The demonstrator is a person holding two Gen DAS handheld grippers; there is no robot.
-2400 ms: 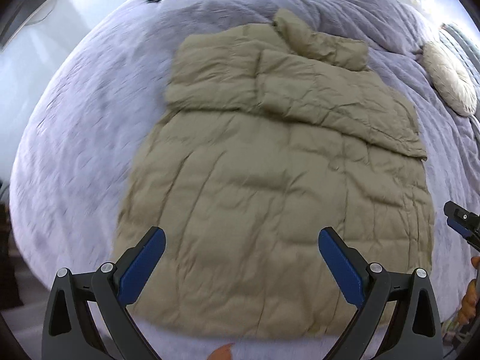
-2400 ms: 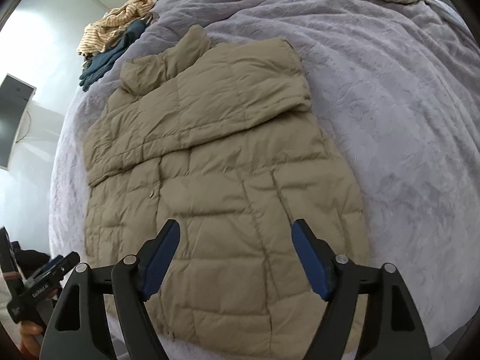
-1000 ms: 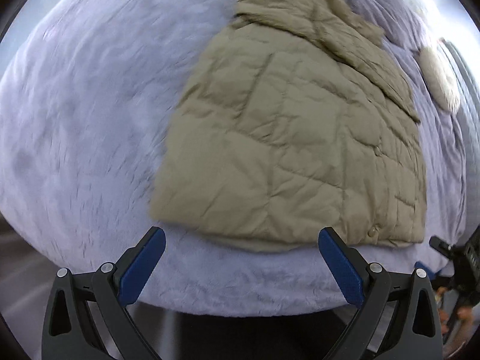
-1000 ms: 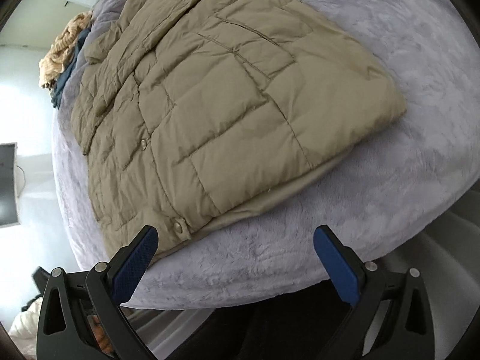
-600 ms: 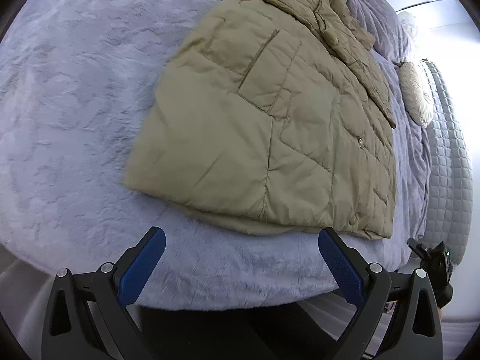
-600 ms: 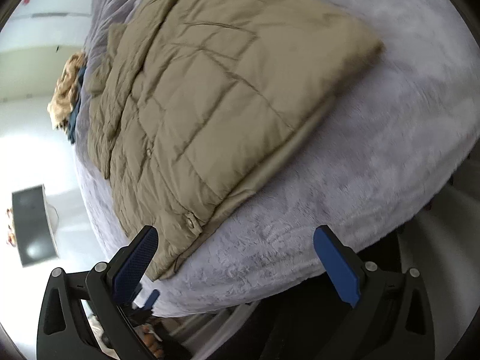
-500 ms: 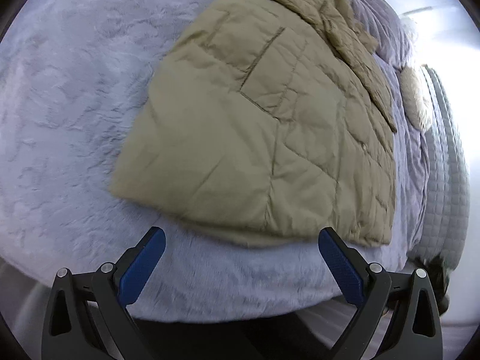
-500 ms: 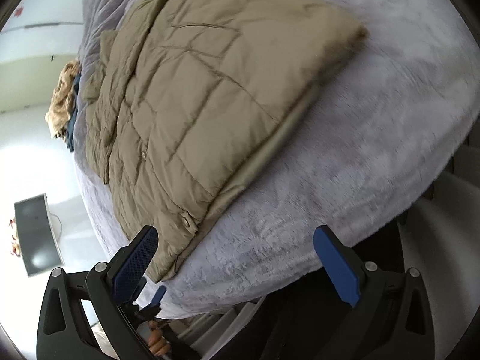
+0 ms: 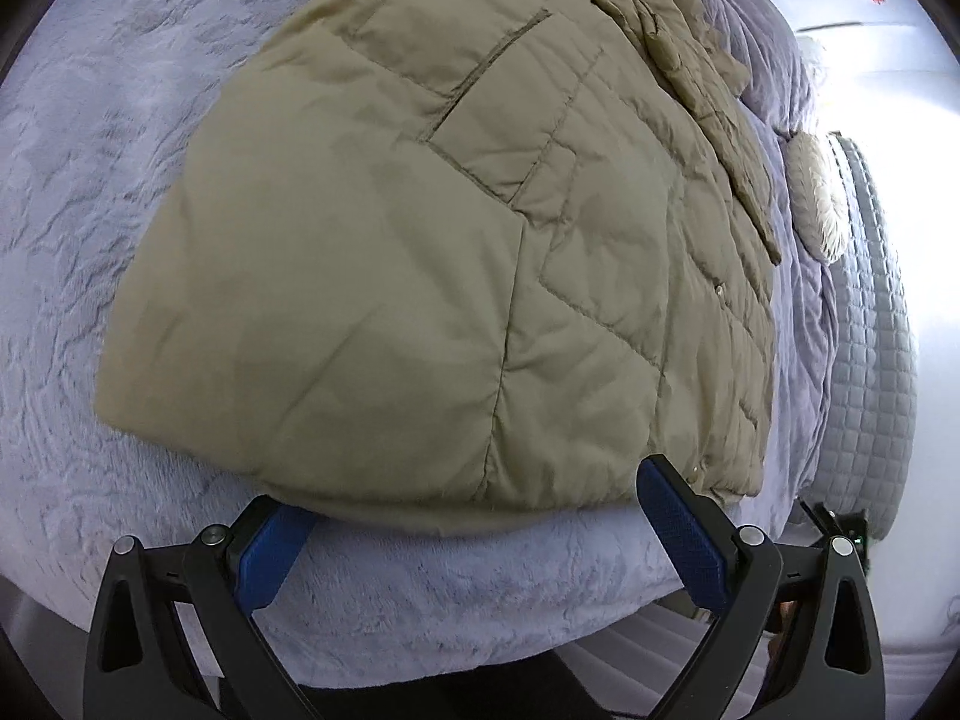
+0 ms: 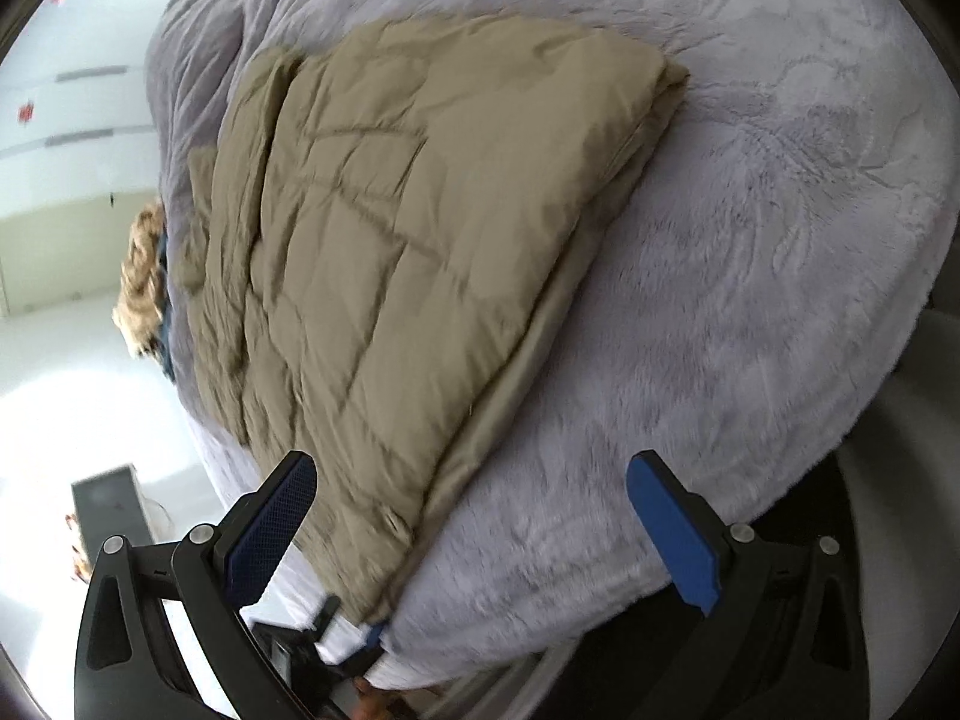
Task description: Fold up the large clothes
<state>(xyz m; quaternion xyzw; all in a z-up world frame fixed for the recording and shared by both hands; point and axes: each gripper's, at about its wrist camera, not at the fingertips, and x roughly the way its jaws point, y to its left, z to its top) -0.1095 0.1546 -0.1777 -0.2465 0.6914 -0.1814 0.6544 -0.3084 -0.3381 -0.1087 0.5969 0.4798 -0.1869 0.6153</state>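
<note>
On lilac bedspread point(image 9: 90, 138), unlabelled khaki puffer jacket point(image 9: 372, 276); both grippers' fingers point(image 9: 681, 531) spread wide, empty

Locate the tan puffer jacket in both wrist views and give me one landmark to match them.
Left wrist view: the tan puffer jacket fills the centre, its hem just ahead of the open left gripper.
Right wrist view: the jacket lies left of centre, its hem corner between the open right gripper's fingers.
Shared landmark: the lavender plush bedspread beneath the jacket.

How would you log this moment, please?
left gripper: open, at jacket hem | right gripper: open, empty | jacket: flat on blanket
</note>
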